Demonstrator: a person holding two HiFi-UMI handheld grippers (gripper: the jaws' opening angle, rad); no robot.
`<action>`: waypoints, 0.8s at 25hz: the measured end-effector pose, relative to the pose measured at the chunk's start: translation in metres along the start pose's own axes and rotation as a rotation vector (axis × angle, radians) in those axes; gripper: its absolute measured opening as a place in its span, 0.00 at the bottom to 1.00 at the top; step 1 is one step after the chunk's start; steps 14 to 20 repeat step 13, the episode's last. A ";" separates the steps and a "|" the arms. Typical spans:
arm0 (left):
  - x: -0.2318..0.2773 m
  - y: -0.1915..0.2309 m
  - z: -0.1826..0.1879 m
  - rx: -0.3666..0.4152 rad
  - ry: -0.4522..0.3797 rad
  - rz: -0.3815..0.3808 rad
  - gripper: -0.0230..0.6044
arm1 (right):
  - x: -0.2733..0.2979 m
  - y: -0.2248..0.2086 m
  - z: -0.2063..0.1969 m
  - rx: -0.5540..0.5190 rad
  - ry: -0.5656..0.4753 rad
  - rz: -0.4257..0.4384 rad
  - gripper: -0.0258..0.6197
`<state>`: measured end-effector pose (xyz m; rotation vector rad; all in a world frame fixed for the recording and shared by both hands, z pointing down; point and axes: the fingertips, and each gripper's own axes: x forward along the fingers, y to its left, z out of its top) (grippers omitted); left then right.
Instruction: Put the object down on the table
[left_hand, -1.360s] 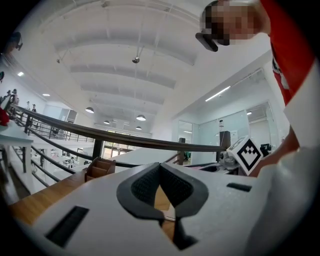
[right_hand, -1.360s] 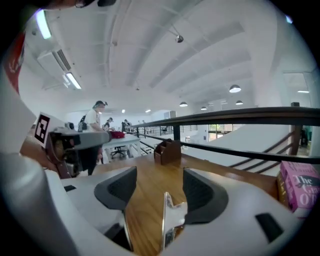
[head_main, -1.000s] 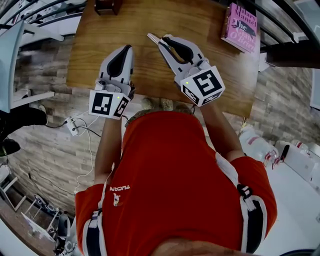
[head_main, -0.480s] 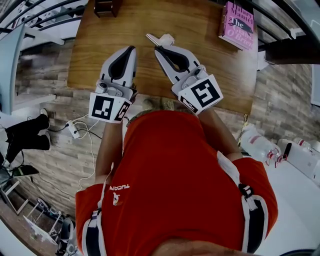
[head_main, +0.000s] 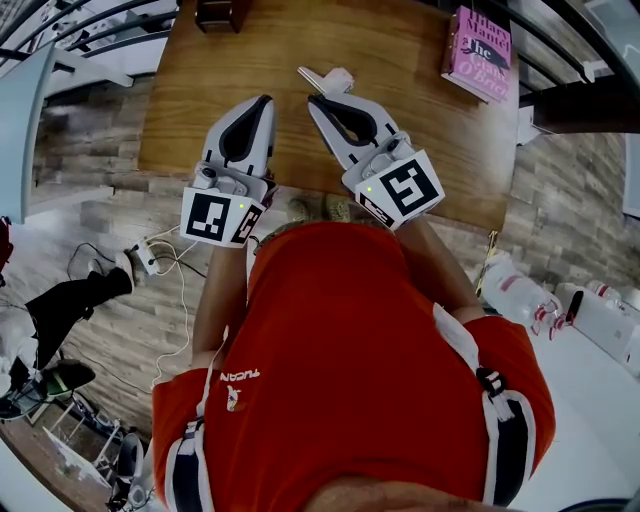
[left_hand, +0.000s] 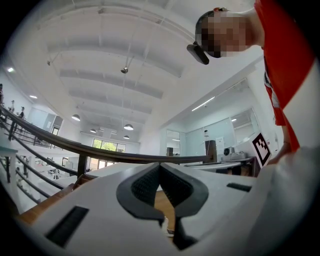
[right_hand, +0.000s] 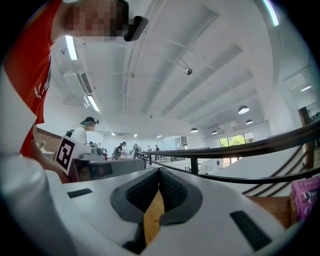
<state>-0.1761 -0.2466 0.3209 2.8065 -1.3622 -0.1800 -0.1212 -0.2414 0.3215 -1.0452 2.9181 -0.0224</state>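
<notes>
A small white object with a thin silver end (head_main: 327, 78) lies on the wooden table (head_main: 430, 120), just beyond my right gripper's tips. My right gripper (head_main: 313, 100) hovers over the table's near half, shut, with nothing between its pads (right_hand: 159, 171). It does not touch the object. My left gripper (head_main: 263, 99) is level beside it on the left, also shut and empty, its pads meeting at the tip (left_hand: 160, 165). The object is hidden from both gripper views.
A pink book (head_main: 480, 52) lies at the table's far right corner. A dark item (head_main: 218, 12) stands at the far edge. Left of the table a power strip (head_main: 145, 255) lies on the floor, and a person's legs (head_main: 70, 300) are nearby.
My right gripper has drawn back toward me from the white object, which now lies on the table on its own. The legs on the floor at left have shifted.
</notes>
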 end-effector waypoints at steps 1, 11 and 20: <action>-0.001 0.000 0.000 0.000 0.000 0.001 0.05 | 0.001 0.001 0.000 0.000 -0.001 0.001 0.08; -0.004 0.006 0.000 -0.004 0.000 0.004 0.05 | 0.005 0.003 -0.001 0.000 0.001 -0.006 0.08; -0.004 0.008 0.000 -0.007 -0.001 0.004 0.05 | 0.006 0.002 -0.001 -0.001 0.003 -0.009 0.08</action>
